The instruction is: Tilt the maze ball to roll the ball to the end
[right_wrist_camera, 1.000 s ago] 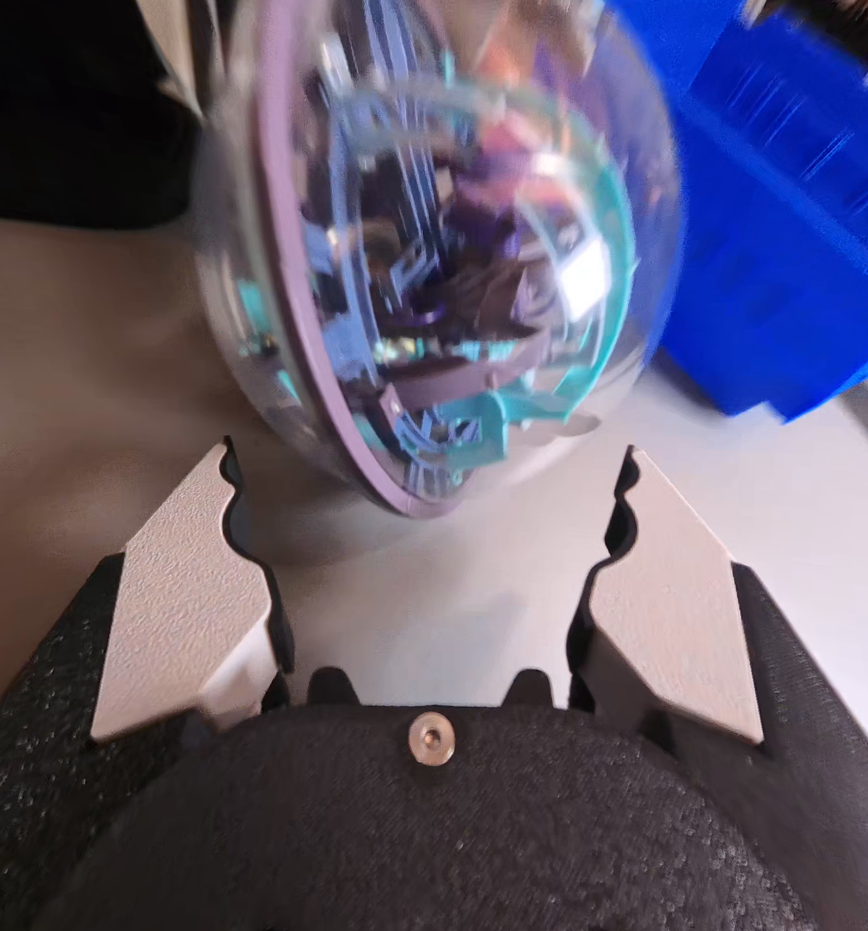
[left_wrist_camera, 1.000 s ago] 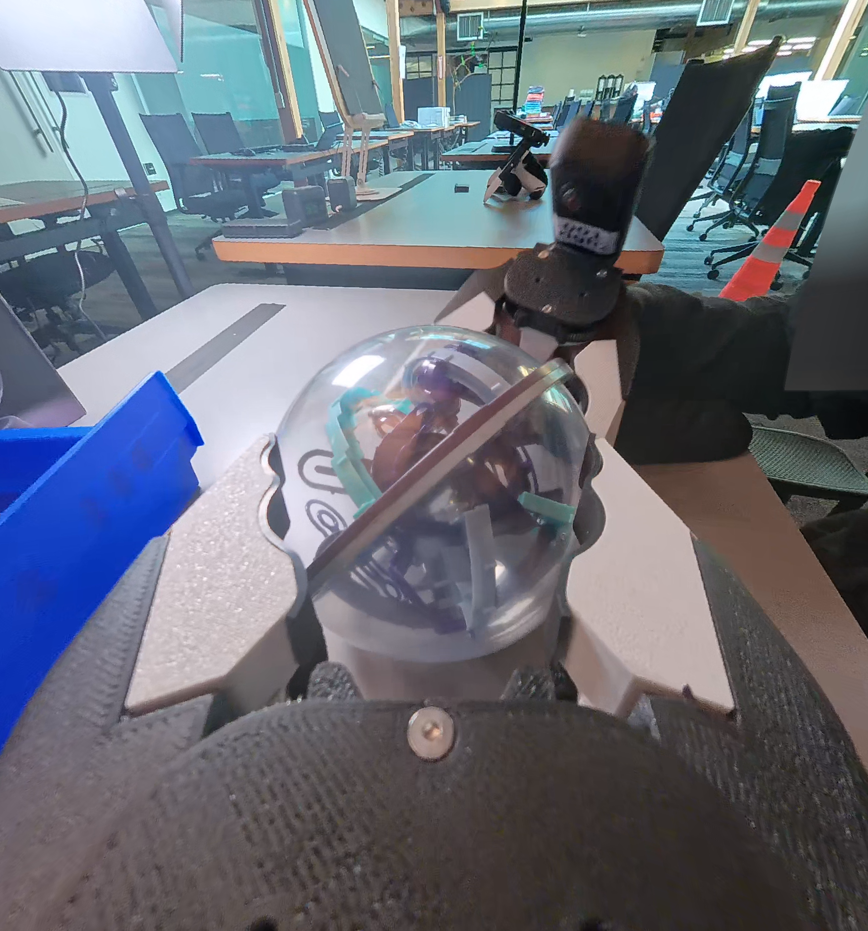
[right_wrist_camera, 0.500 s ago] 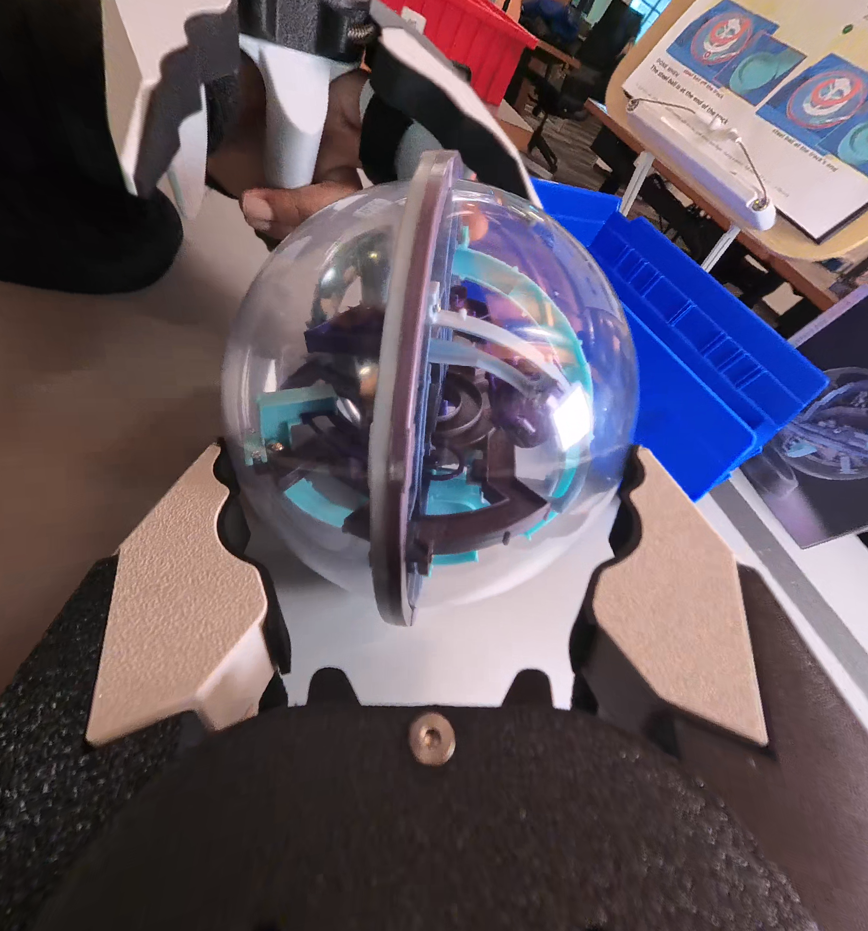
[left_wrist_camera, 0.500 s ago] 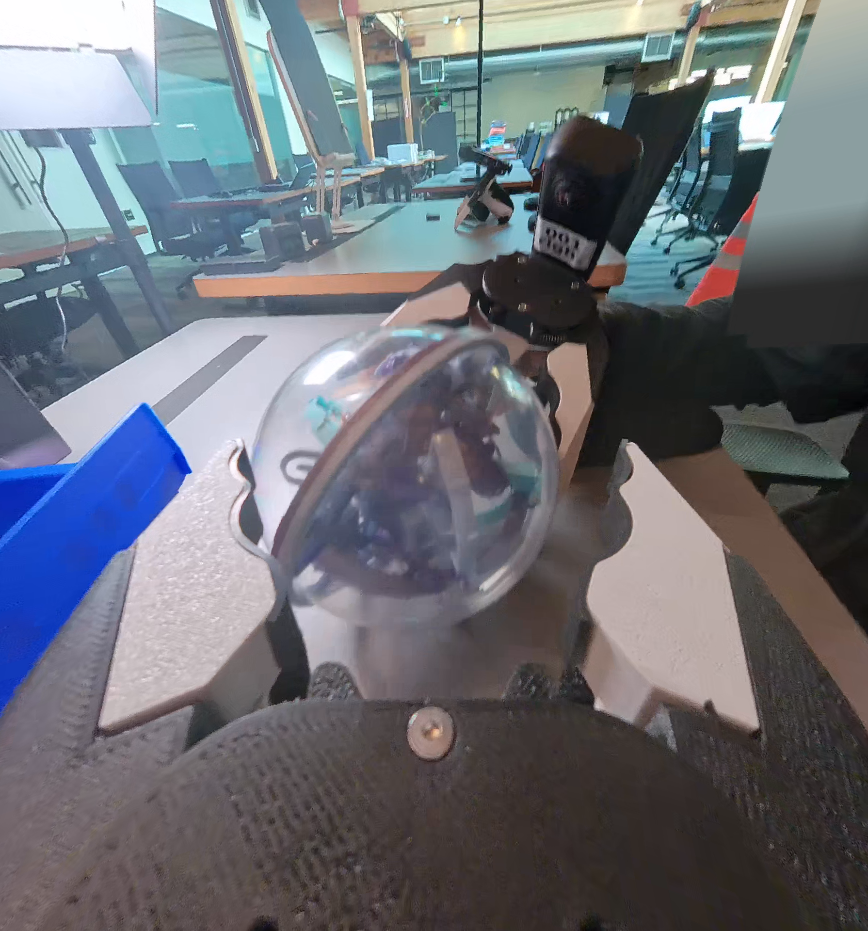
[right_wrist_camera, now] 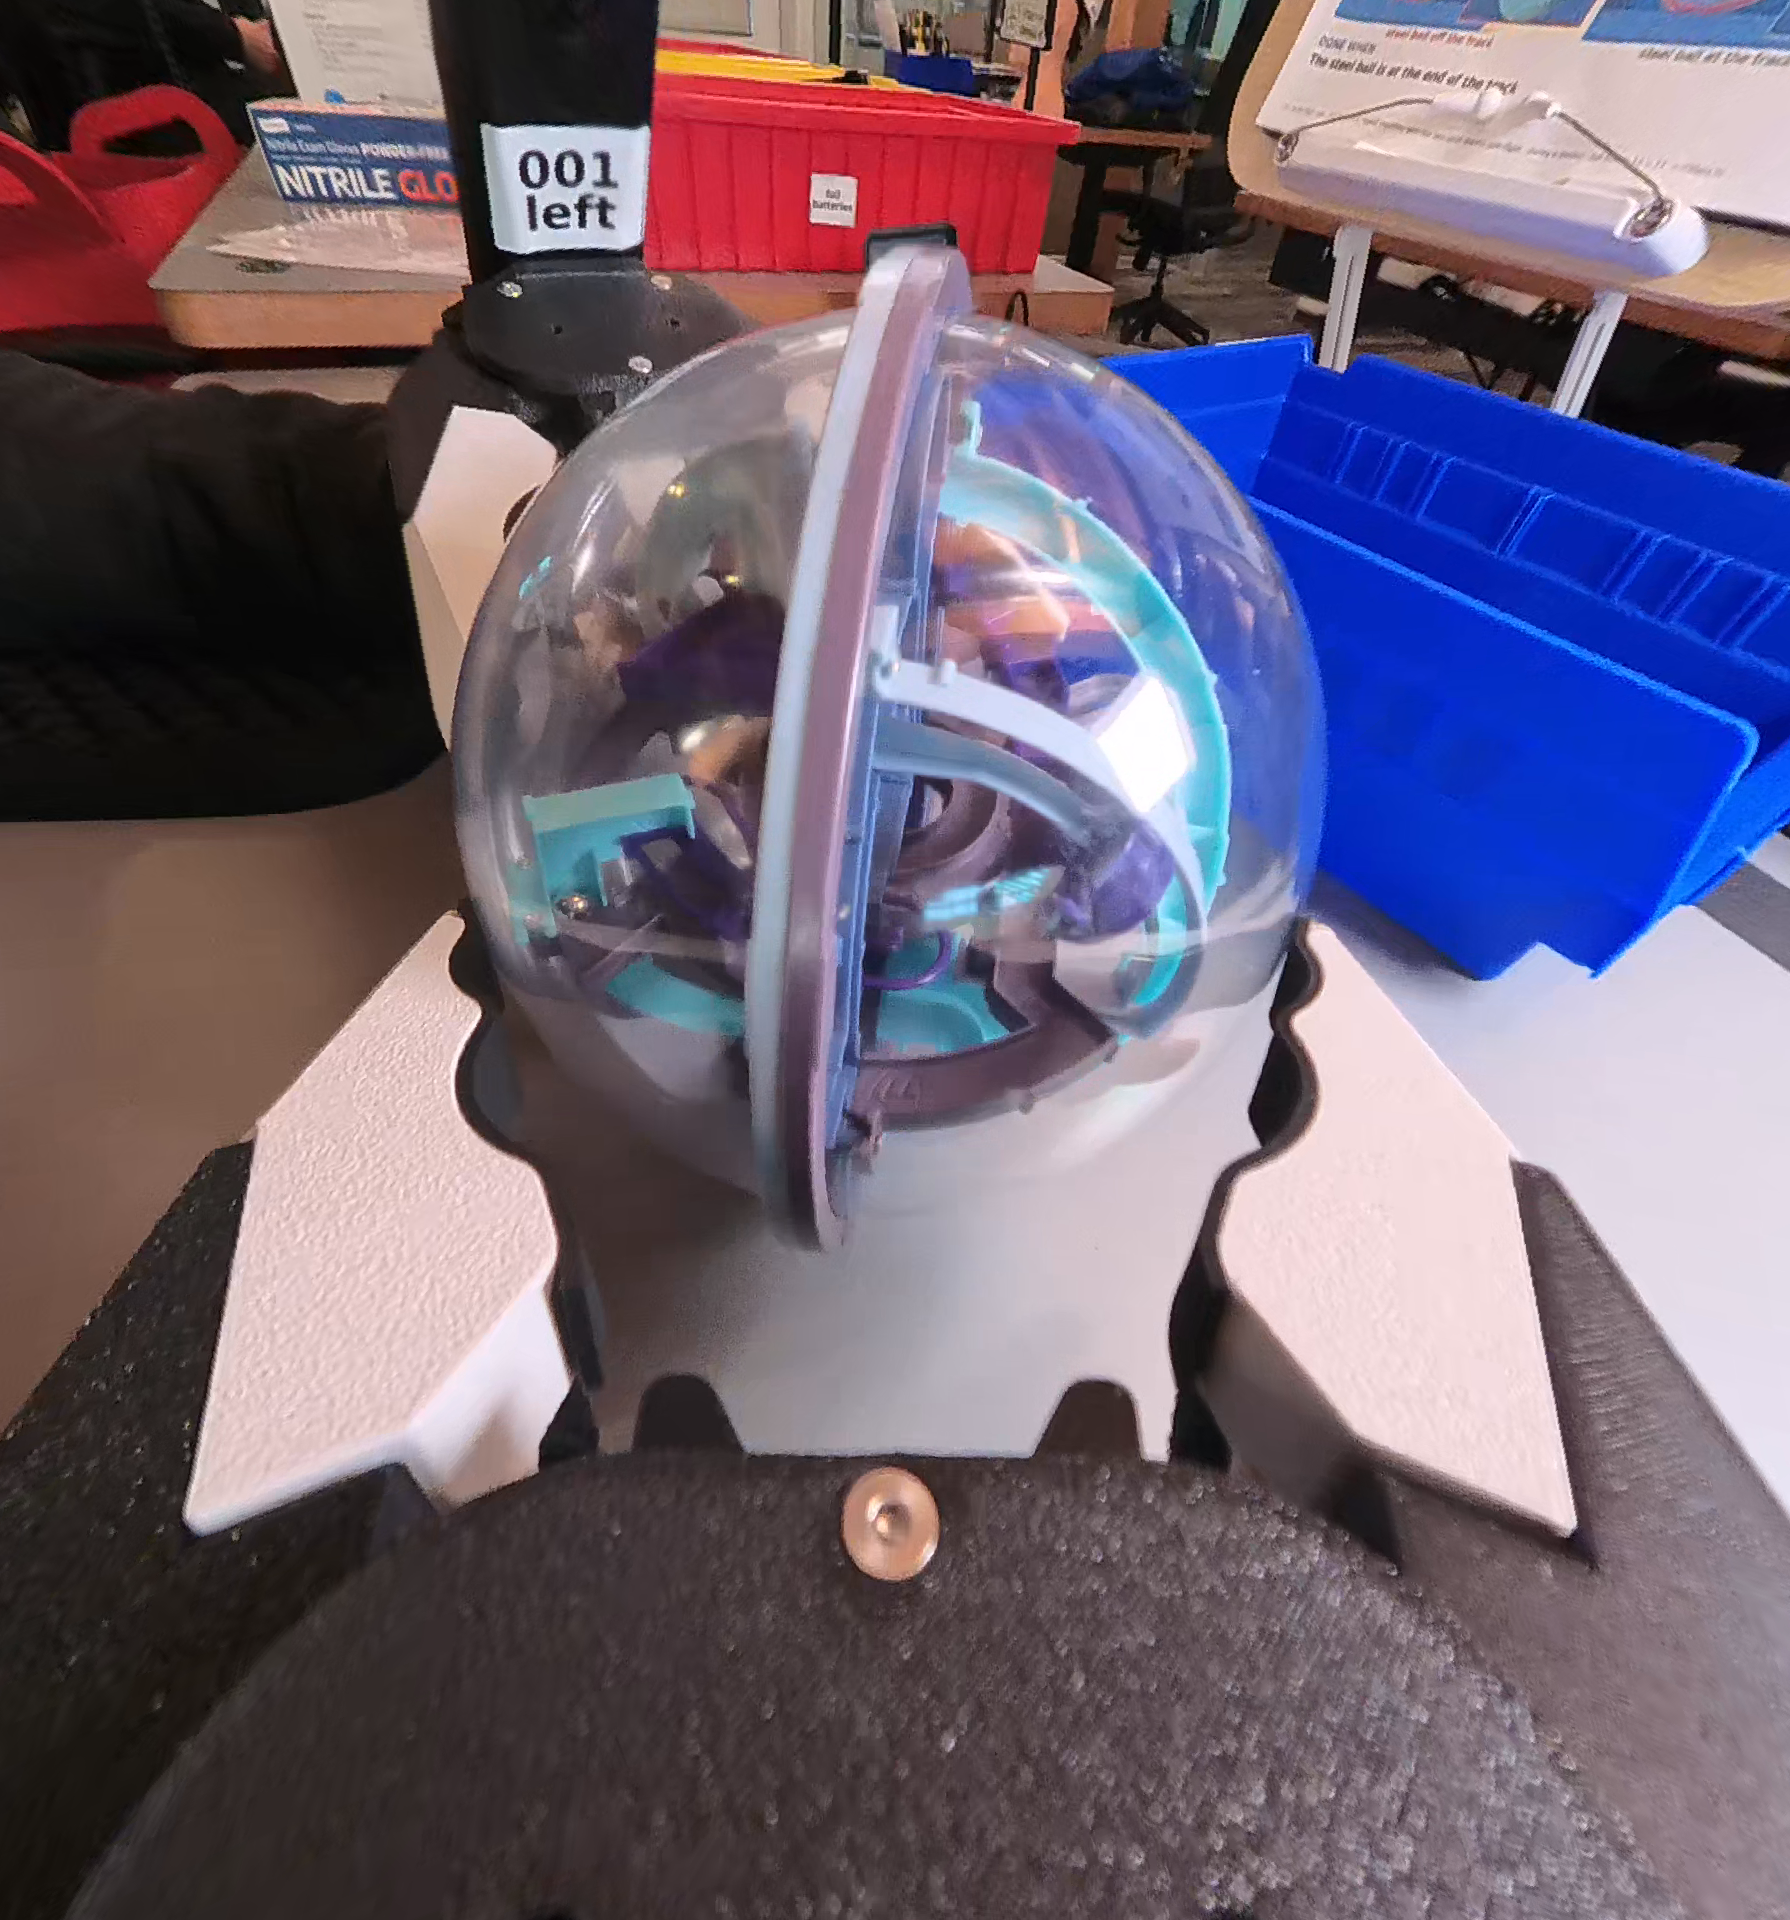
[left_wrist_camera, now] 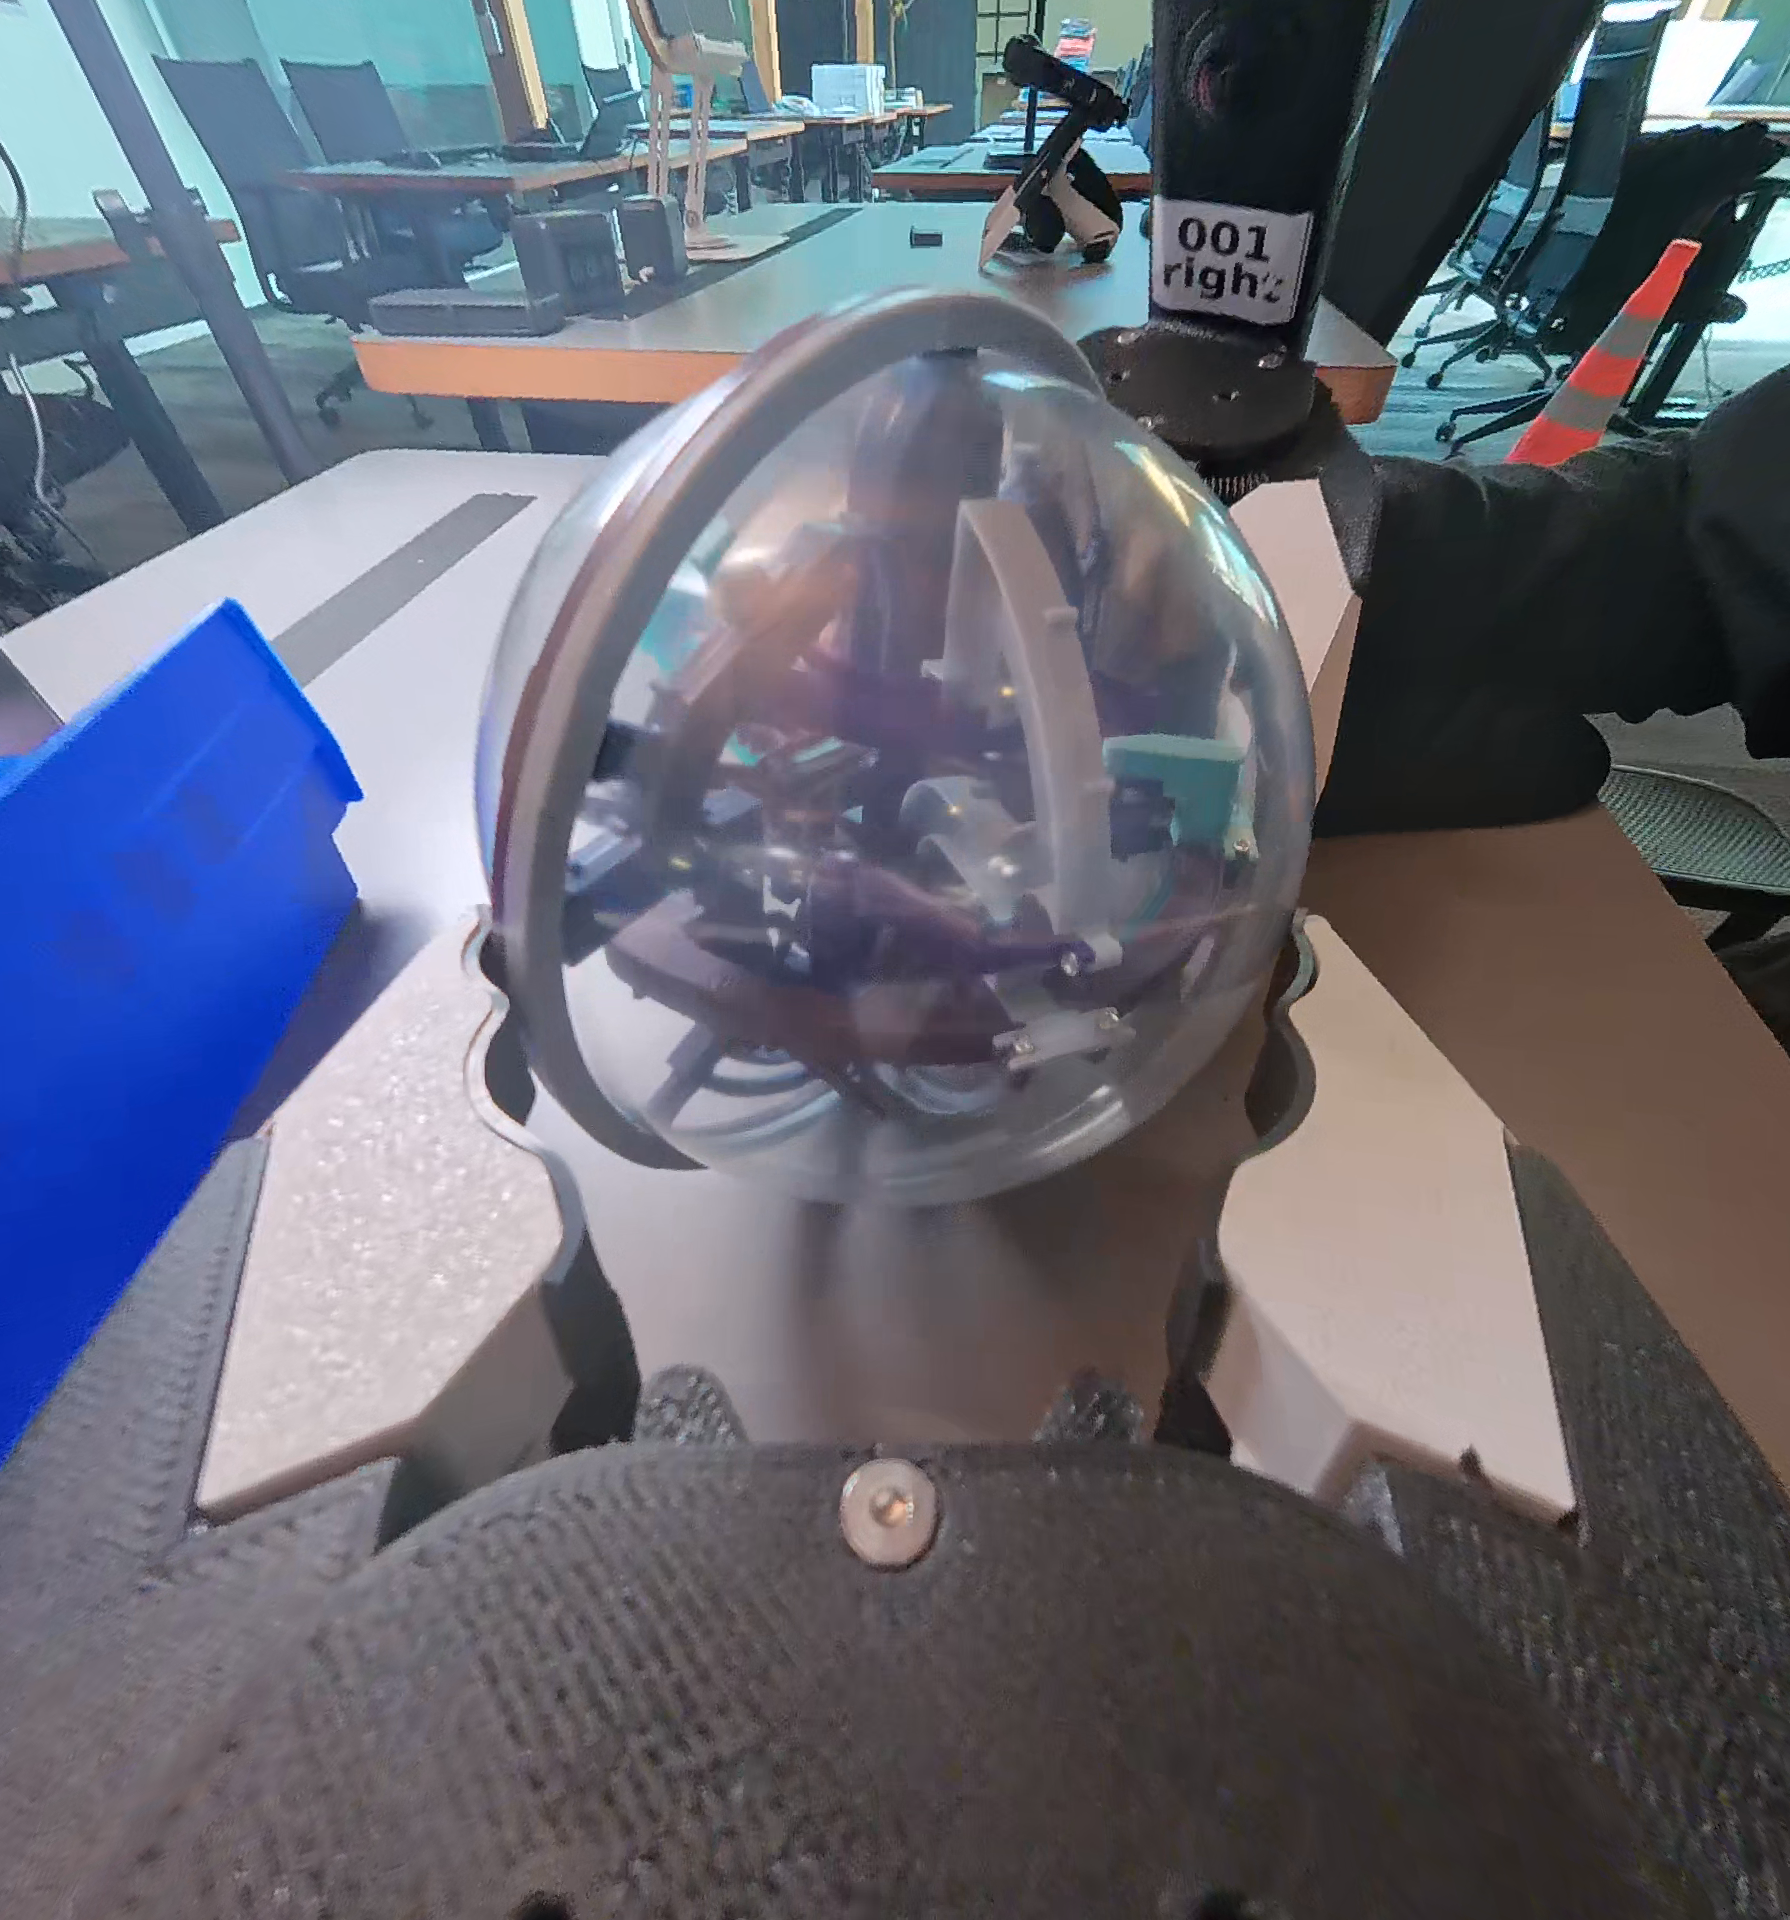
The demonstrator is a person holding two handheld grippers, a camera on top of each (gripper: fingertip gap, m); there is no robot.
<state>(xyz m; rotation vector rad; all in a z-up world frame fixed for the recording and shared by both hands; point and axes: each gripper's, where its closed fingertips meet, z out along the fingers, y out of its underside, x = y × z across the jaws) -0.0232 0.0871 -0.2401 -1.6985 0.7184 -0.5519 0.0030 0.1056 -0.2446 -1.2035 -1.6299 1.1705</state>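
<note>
Held up off the pale table (right_wrist_camera: pixel 122 1039), clear maze ball (left_wrist_camera: pixel 896 748) cradled between two opposed grippers, one from each side. Left gripper (left_wrist_camera: pixel 891 997) spread wide, scalloped inner edges of its fingers (left_wrist_camera: pixel 496 1018) meeting the lower flanks of the sphere; whether pressing or only touching, hard to say. Right gripper (right_wrist_camera: pixel 875 997) spread just as wide, fingertips (right_wrist_camera: pixel 1286 997) likewise against the shell near its widest part. Facing each other across the ball, presumably so that four contact points hold a slippery round shell that neither pair could steady alone, and so that both wrists can rock it together.

Grey seam ring (right_wrist_camera: pixel 839 727) standing almost upright in the right wrist view, leaning in the left: sphere rolled well off level, probably to send the small steel ball (right_wrist_camera: pixel 569 902) along the teal track (right_wrist_camera: pixel 610 831) it seems to rest against. Too blurred inside to judge distance left to the end.

Blue bin (right_wrist_camera: pixel 1556 665) just beside on the table, clear of the fingers. Dark sleeve (left_wrist_camera: pixel 1597 623) behind the far gripper.
</note>
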